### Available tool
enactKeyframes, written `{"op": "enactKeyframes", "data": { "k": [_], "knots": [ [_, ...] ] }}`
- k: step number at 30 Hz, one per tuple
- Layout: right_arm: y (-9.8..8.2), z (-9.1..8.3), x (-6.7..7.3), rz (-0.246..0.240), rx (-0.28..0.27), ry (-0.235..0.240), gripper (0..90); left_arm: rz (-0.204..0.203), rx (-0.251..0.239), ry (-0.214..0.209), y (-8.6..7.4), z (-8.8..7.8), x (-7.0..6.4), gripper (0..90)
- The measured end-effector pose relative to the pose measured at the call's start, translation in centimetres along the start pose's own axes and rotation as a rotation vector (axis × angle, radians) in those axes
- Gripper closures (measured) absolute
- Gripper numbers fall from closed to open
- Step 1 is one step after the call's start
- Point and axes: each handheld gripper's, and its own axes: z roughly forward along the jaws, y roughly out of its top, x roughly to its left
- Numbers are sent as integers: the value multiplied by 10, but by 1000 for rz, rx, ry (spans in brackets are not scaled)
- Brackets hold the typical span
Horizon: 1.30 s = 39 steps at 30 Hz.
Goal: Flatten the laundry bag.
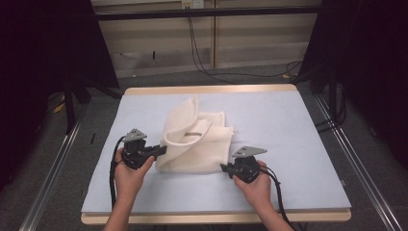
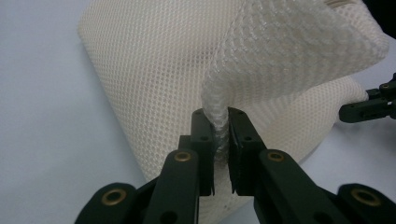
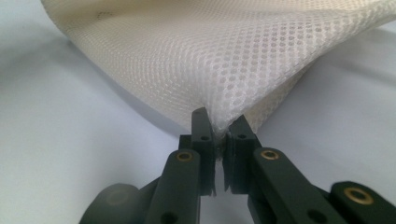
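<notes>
I hold the mesh cloth (image 1: 195, 139), mid-frame on the table (image 1: 288, 125), by its near edge: left gripper (image 2: 219, 128) clamps the lower-left corner, right gripper (image 3: 219, 125) the lower-right; the fabric extends toward the top of the frame.

Soft, even light falls from above on the pale worktop (image 1: 288, 144), while the far room and both sides sink into near black. The high view is slightly soft and grainy. In both gripper views the mesh cloth (image 2: 163, 70) is sharp at mid-distance, and casts a soft shadow on the worktop.
</notes>
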Motion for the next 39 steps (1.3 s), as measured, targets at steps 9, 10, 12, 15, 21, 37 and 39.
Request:
{"op": "enactKeyframes", "data": {
  "k": [9,10,12,15,21,37,39],
  "knots": [
    [-3,-15,-19,9,2,-44,850,-15,-1,18,-2,2,3,827],
    [-4,-17,-21,7,1,-48,850,-22,-4,20,-3,2,3,827],
    [-6,-20,-26,18,3,-56,850,-29,-9,14,-3,2,4,827],
    [-8,-25,-31,24,-3,-63,850,-30,-9,23,-4,3,5,825],
    [-13,-33,-39,41,-14,-74,851,-40,-8,35,-5,3,6,814],
    [-18,-37,-46,55,-27,-82,852,-99,-21,68,-13,0,16,803],
    [-19,-37,-47,62,-27,-81,852,-108,-21,70,-14,0,17,800]
  ]
}}
